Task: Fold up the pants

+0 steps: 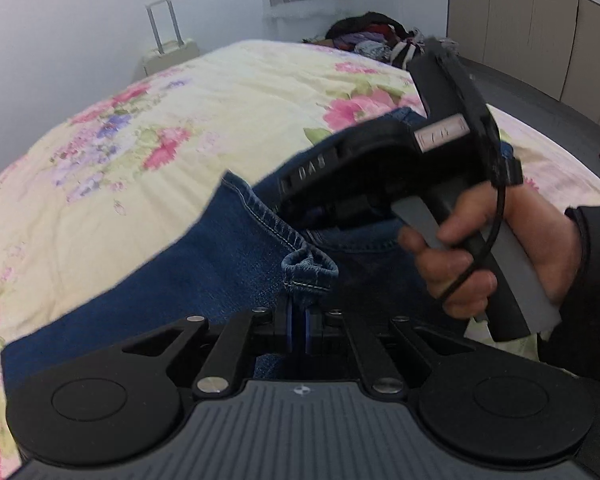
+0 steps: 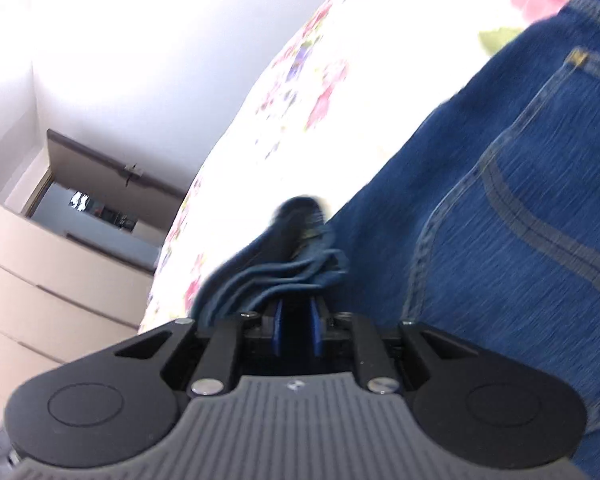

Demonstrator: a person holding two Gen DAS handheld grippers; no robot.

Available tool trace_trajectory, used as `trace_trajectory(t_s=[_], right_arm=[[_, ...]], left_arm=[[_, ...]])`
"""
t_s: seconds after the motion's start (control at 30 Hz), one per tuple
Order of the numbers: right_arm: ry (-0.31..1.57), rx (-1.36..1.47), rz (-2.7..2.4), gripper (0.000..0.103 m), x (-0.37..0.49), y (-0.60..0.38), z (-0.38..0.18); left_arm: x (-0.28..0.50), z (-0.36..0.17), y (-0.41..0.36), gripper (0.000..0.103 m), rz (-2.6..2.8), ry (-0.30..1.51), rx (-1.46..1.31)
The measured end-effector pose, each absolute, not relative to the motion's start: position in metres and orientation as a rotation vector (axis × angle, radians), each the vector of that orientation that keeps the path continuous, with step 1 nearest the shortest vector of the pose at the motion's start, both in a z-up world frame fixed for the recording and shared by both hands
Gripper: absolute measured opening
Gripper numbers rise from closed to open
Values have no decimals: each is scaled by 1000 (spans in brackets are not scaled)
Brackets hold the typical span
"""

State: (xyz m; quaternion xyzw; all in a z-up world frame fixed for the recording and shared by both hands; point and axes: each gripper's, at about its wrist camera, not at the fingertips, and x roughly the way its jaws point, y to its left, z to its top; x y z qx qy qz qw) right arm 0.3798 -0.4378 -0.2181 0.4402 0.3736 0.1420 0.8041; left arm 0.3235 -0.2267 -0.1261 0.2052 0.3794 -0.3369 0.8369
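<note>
Pinching a jeans (image 1: 204, 248) hem fold, left gripper (image 1: 299, 322); right gripper (image 2: 296, 320) fingers clenched on bunched denim.

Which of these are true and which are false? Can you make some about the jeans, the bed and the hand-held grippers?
1. The jeans are blue denim. True.
2. The bedspread is plain grey. False: it is pale yellow with pink and purple flowers.
3. The left hand-held gripper pinches a fold of the jeans. True.
4. The right hand-held gripper hangs empty in the air. False: bunched denim sits between its fingers.
5. A pile of clothes lies at the far end of the bed. True.
6. The jeans lie on the floor. False: they lie on the bed.
</note>
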Motion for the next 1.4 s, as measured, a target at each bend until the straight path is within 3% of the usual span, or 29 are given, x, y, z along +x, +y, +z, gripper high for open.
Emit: trace_trajectory(t_s=[0.1,0.2,0.27,0.3,0.4,0.57,0.87,0.97,1.03,1.13,1.4], right_arm=[[802,929,276,10,376,-446,-219],[832,926,222,10,364,-464,-221],[837,947,192,20,354,-474,-219],[834,961,184,30,350,-478,-217],[817,964,195,35,337,-479,-209],[881,980,278,37,354,-463,-213],[984,895,271,39,382,-440,-236],[972,881,289,29,388,-434,-243],[963,897,291,12,391,-433,-248],[940,944,305,4,390,-433,-249],[749,767,381,2,386,-420,-134]], left_arm=[[331,-154,-232,7,-718,891,397],[340,-168,-227,16,-720,971,292],[342,-167,-221,22,-723,985,236],[342,-166,-217,27,-734,994,207],[343,-159,-207,40,-777,1023,124],[338,-142,-192,45,-798,992,91],[350,-123,-144,46,-570,880,86],[353,-120,-122,46,-498,849,68],[354,-117,-105,46,-449,831,53],[352,-110,-80,46,-358,804,23],[334,-83,-19,46,-99,699,-53]])
